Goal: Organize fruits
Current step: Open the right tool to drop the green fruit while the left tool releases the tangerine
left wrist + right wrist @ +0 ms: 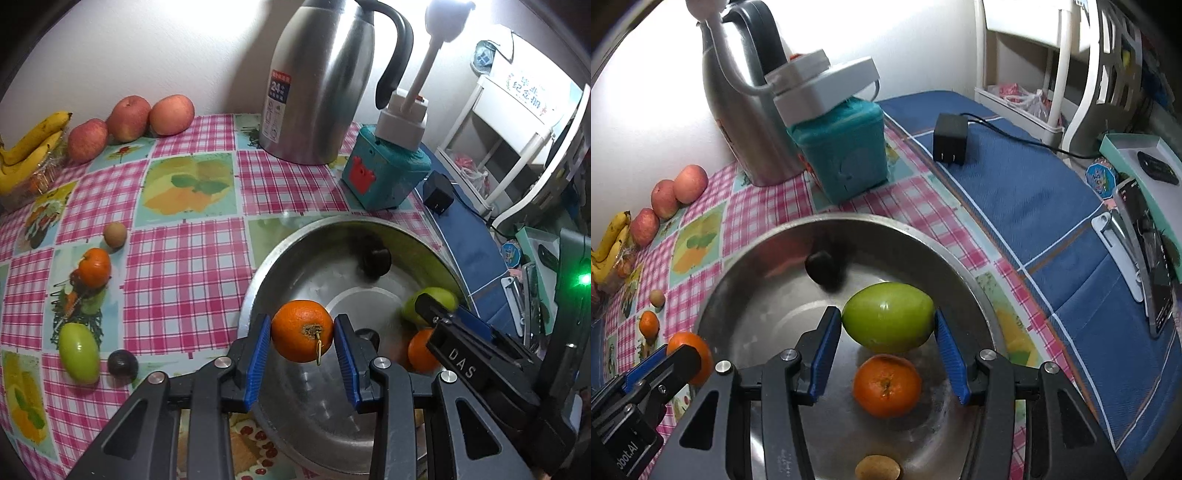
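While both fruits hang over the bowl: a loosened hold from this height could send either one bouncing off the steel and over the rim onto the counter [192, 251].
Collision risk: the green fruit [888, 317] hangs right above a mandarin [886, 386] already lying in the metal bowl [746, 258]; let go there, it would likely strike that fruit and roll.
Crowding: the two tools are close together over the same bowl, so their fingers could knock if both descend at once.
Left tool [303, 341]: clenched on an orange mandarin [302, 330], pads on its two sides, stem end facing the camera; pitched steeply down over the bowl's near-left rim.
Right tool [888, 336]: grasping the green fruit across its long axis, also pitched steeply down, over the bowl's middle.
Still outside: a mandarin [95, 267], a green fruit [79, 352], a dark fruit [122, 363] and a small brown one [115, 233] on the counter.
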Demonstrator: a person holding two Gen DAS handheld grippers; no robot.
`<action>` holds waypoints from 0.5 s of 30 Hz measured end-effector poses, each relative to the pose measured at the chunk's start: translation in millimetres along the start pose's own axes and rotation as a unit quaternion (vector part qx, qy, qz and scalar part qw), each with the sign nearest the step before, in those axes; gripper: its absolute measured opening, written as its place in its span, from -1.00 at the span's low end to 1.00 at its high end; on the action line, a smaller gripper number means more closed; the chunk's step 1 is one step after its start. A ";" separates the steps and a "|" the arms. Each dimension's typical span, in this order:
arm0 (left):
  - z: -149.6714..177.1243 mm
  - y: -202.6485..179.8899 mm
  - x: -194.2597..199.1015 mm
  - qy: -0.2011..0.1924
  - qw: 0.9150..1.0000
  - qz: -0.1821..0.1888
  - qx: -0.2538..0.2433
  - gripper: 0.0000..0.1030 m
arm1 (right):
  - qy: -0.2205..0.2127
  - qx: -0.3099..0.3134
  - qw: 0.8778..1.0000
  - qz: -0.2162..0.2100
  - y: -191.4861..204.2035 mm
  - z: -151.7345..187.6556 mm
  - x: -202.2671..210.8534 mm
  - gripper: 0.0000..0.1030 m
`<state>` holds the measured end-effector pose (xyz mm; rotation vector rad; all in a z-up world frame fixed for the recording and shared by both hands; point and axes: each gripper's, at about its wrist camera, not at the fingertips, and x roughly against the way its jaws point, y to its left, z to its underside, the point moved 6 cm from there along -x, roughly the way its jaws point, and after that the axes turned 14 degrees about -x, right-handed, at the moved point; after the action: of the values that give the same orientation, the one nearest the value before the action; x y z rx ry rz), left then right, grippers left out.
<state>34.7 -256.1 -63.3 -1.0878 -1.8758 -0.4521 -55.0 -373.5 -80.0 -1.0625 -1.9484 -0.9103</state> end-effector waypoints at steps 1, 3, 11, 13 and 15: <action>0.8 -0.6 -1.8 0.002 1.000 0.000 -0.001 -0.27 | 0.000 0.000 1.000 0.001 -1.0 0.1 -1.2 -0.04; 3.5 -1.6 -6.7 0.008 1.000 0.001 -0.001 -0.27 | -0.001 0.000 1.000 0.002 -2.2 -0.5 -2.2 -0.07; 9.5 -1.2 -15.2 0.022 1.000 0.003 0.003 -0.27 | -0.005 -0.003 1.000 -0.004 -1.7 -1.3 -1.2 -0.08; 10.2 -0.3 -16.0 0.025 1.000 0.005 0.005 -0.27 | -0.006 -0.002 1.000 -0.003 -1.0 -1.9 -0.9 -0.08; 11.0 0.8 -16.6 0.028 1.000 0.006 0.007 -0.27 | -0.005 0.000 1.000 -0.002 -0.3 -1.5 -0.6 -0.08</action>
<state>33.2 -256.7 -83.1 -1.0649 -1.8204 -0.4575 -54.7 -375.1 -79.8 -1.0650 -1.9594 -0.9101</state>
